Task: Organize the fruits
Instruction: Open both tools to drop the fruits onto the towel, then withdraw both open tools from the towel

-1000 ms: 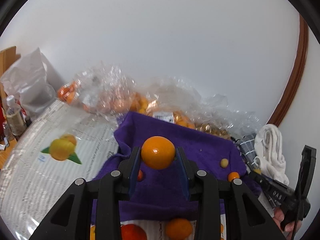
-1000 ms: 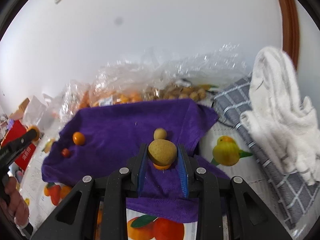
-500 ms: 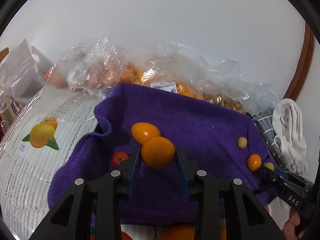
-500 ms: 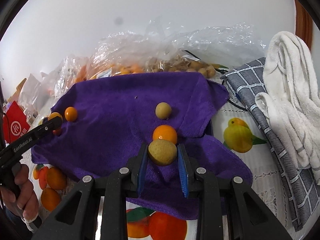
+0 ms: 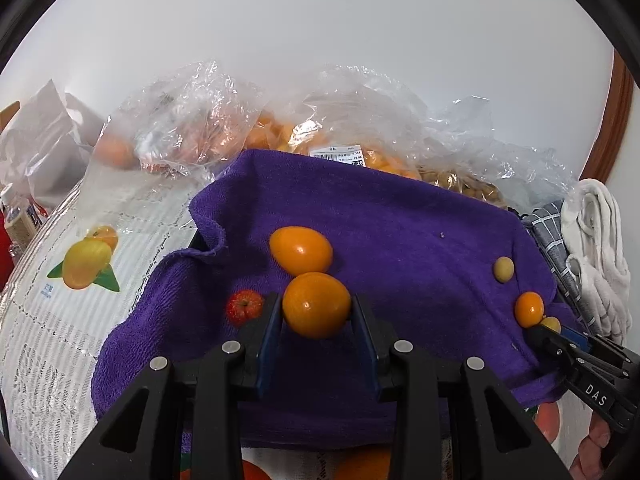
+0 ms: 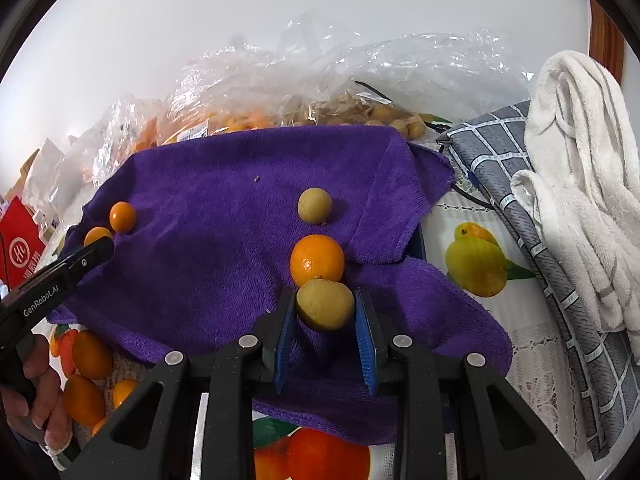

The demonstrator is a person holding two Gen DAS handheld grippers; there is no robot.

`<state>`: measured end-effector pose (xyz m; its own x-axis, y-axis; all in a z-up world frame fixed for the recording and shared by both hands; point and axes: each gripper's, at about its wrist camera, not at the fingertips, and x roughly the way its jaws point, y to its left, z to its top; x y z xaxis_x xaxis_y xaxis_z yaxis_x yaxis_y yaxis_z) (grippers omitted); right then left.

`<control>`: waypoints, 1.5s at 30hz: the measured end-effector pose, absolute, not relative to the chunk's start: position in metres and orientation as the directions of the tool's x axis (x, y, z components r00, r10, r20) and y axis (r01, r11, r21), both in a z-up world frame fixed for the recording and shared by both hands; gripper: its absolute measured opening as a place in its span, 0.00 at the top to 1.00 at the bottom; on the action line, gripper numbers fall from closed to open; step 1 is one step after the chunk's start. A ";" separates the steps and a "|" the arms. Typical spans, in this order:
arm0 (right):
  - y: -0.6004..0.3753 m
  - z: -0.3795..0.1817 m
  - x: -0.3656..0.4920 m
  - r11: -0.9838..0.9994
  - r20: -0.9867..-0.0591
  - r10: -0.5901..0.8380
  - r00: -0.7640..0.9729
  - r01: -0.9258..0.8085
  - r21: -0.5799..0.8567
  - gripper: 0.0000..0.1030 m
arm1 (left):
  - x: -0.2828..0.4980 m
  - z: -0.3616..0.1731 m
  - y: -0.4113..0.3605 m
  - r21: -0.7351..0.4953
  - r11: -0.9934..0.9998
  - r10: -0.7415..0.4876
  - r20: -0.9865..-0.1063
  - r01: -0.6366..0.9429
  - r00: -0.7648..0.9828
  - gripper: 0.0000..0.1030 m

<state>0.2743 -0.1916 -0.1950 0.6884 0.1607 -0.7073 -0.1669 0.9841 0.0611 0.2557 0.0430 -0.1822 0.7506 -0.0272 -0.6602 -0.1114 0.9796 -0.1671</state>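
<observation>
My left gripper [image 5: 317, 312] is shut on an orange kumquat [image 5: 316, 304], just above the purple towel [image 5: 400, 232], right in front of a second kumquat [image 5: 301, 250] lying there. A small red fruit [image 5: 245, 306] lies to its left. My right gripper [image 6: 325, 312] is shut on a tan longan [image 6: 325, 304], low over the purple towel [image 6: 208, 216], just in front of an orange fruit [image 6: 317, 259]. Another longan [image 6: 315, 205] lies beyond it. A kumquat [image 6: 122, 217] lies at the towel's left edge.
Clear plastic bags of orange fruit [image 5: 320, 132] and longans [image 6: 360, 110] lie behind the towel against the white wall. A white towel [image 6: 580, 168] on a grey checked cloth [image 6: 532, 216] lies at the right. The tablecloth [image 5: 52, 312] has printed fruit.
Both grippers have come down and forward toward the towel with their fruit still held. The left kumquat now sits close to the lying kumquat, the right longan close to the orange fruit.
</observation>
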 end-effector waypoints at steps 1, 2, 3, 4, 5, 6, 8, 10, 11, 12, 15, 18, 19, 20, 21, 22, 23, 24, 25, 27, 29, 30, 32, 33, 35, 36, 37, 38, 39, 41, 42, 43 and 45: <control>-0.192 -0.195 0.274 0.984 -0.707 0.162 0.688 -0.168 0.062 0.71 | 0.256 -0.182 0.043 -0.167 0.980 -0.027 -0.661 -0.112 0.750 0.67; -0.192 -0.195 0.274 0.983 -0.707 0.164 0.688 -0.169 0.064 0.71 | 0.256 -0.182 0.043 -0.167 0.980 -0.027 -0.661 -0.112 0.750 0.67; -0.191 -0.194 0.274 0.983 -0.707 0.167 0.687 -0.172 0.064 0.70 | 0.256 -0.182 0.043 -0.168 0.979 -0.027 -0.661 -0.113 0.750 0.67; -0.190 -0.194 0.273 0.982 -0.706 0.170 0.687 -0.176 0.065 0.67 | 0.255 -0.182 0.043 -0.169 0.979 -0.028 -0.659 -0.113 0.751 0.67; -0.189 -0.194 0.272 0.981 -0.704 0.172 0.689 -0.181 0.063 0.62 | 0.255 -0.182 0.043 -0.171 0.979 -0.029 -0.659 -0.112 0.752 0.67; -0.188 -0.193 0.272 0.982 -0.703 0.169 0.691 -0.181 0.058 0.60 | 0.254 -0.182 0.043 -0.172 0.979 -0.029 -0.658 -0.112 0.752 0.67; -0.185 -0.190 0.268 0.983 -0.698 0.151 0.700 -0.180 0.032 0.52 | 0.253 -0.180 0.043 -0.174 0.978 -0.030 -0.655 -0.112 0.755 0.66; -0.182 -0.186 0.263 0.983 -0.687 0.143 0.712 -0.186 0.012 0.50 | 0.251 -0.176 0.045 -0.184 0.977 -0.033 -0.643 -0.113 0.765 0.61; -0.182 -0.183 0.262 0.982 -0.681 0.145 0.717 -0.187 0.013 0.49 | 0.248 -0.173 0.046 -0.192 0.975 -0.037 -0.635 -0.111 0.772 0.59; -0.182 -0.180 0.259 0.982 -0.672 0.153 0.725 -0.188 0.021 0.49 | 0.245 -0.168 0.047 -0.204 0.973 -0.044 -0.621 -0.107 0.782 0.59; -0.184 -0.169 0.251 0.984 -0.641 0.159 0.751 -0.170 0.046 0.48 | 0.233 -0.151 0.052 -0.212 0.972 -0.045 -0.592 -0.101 0.805 0.57; -0.183 -0.153 0.232 0.987 -0.611 0.139 0.779 -0.158 0.022 0.48 | 0.213 -0.142 0.062 -0.221 0.969 -0.035 -0.572 -0.112 0.820 0.55; -0.183 -0.149 0.226 0.988 -0.603 0.130 0.787 -0.156 0.009 0.48 | 0.205 -0.141 0.066 -0.218 0.969 -0.032 -0.573 -0.115 0.819 0.55; -0.183 -0.144 0.220 0.989 -0.595 0.117 0.796 -0.149 -0.005 0.48 | 0.198 -0.141 0.069 -0.209 0.971 -0.024 -0.576 -0.118 0.817 0.55; -0.183 -0.140 0.213 0.990 -0.591 0.105 0.800 -0.142 -0.017 0.48 | 0.190 -0.142 0.072 -0.195 0.973 -0.011 -0.579 -0.126 0.815 0.55; -0.184 -0.138 0.206 0.990 -0.592 0.104 0.800 -0.139 -0.014 0.48 | 0.182 -0.144 0.076 -0.183 0.974 0.002 -0.584 -0.133 0.812 0.55; -0.184 -0.137 0.201 0.990 -0.594 0.112 0.797 -0.142 -0.004 0.48 | 0.174 -0.146 0.079 -0.176 0.975 0.008 -0.590 -0.139 0.808 0.55; -0.185 -0.137 0.194 0.989 -0.601 0.127 0.789 -0.151 0.012 0.48 | 0.166 -0.149 0.084 -0.173 0.975 0.009 -0.598 -0.140 0.801 0.55; -0.185 -0.139 0.189 0.987 -0.611 0.142 0.779 -0.160 0.024 0.48 | 0.159 -0.153 0.087 -0.167 0.976 0.010 -0.608 -0.141 0.794 0.55; -0.182 -0.144 0.177 0.982 -0.628 0.171 0.759 -0.187 0.042 0.47 | 0.144 -0.161 0.094 -0.156 0.977 0.014 -0.627 -0.143 0.779 0.52; -0.178 -0.150 0.167 0.974 -0.637 0.210 0.742 -0.212 0.074 0.44 | 0.131 -0.169 0.101 -0.148 0.980 0.009 -0.645 -0.136 0.764 0.50; -0.175 -0.153 0.162 0.970 -0.642 0.229 0.732 -0.224 0.091 0.44 | 0.124 -0.172 0.105 -0.142 0.980 0.012 -0.653 -0.138 0.757 0.50; -0.169 -0.158 0.154 0.964 -0.647 0.256 0.718 -0.239 0.116 0.44 | 0.116 -0.176 0.109 -0.135 0.981 0.017 -0.658 -0.140 0.753 0.46; -0.165 -0.160 0.151 0.960 -0.650 0.270 0.711 -0.249 0.126 0.44 | 0.110 -0.178 0.112 -0.132 0.980 0.025 -0.655 -0.147 0.756 0.45; -0.155 -0.165 0.145 0.952 -0.654 0.294 0.697 -0.274 0.136 0.44 | 0.100 -0.180 0.121 -0.140 0.974 0.047 -0.641 -0.177 0.766 0.45; -0.147 -0.169 0.141 0.946 -0.657 0.307 0.688 -0.294 0.135 0.44 | 0.098 -0.180 0.125 -0.156 0.971 0.041 -0.640 -0.182 0.767 0.45; -0.141 -0.172 0.138 0.941 -0.661 0.317 0.681 -0.311 0.131 0.44 | 0.096 -0.180 0.129 -0.177 0.968 0.028 -0.636 -0.180 0.771 0.45; -0.134 -0.177 0.138 0.937 -0.667 0.322 0.672 -0.325 0.125 0.44 | 0.095 -0.180 0.132 -0.188 0.965 0.023 -0.633 -0.182 0.774 0.44; -0.126 -0.181 0.136 0.934 -0.674 0.323 0.665 -0.338 0.114 0.44 | 0.094 -0.181 0.134 -0.195 0.962 0.025 -0.632 -0.190 0.774 0.44; -0.113 -0.188 0.137 0.930 -0.686 0.319 0.654 -0.355 0.094 0.44 | 0.092 -0.181 0.139 -0.212 0.956 0.026 -0.630 -0.204 0.776 0.44; -0.107 -0.192 0.137 0.928 -0.690 0.319 0.650 -0.362 0.088 0.44 | 0.091 -0.181 0.140 -0.218 0.953 0.030 -0.629 -0.213 0.777 0.44; -0.103 -0.194 0.138 0.927 -0.694 0.317 0.646 -0.366 0.083 0.44 | 0.091 -0.182 0.141 -0.221 0.950 0.034 -0.629 -0.220 0.776 0.44; -0.095 -0.198 0.142 0.930 -0.707 0.301 0.640 -0.362 0.069 0.44 | 0.091 -0.183 0.142 -0.228 0.948 0.032 -0.630 -0.223 0.776 0.44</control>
<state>0.1423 -0.0950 -0.1985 0.6397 0.3012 -0.7071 -0.3617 0.9297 0.0688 0.0910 0.1418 -0.1825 0.7759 0.0316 -0.6300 -0.2235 0.9478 -0.2276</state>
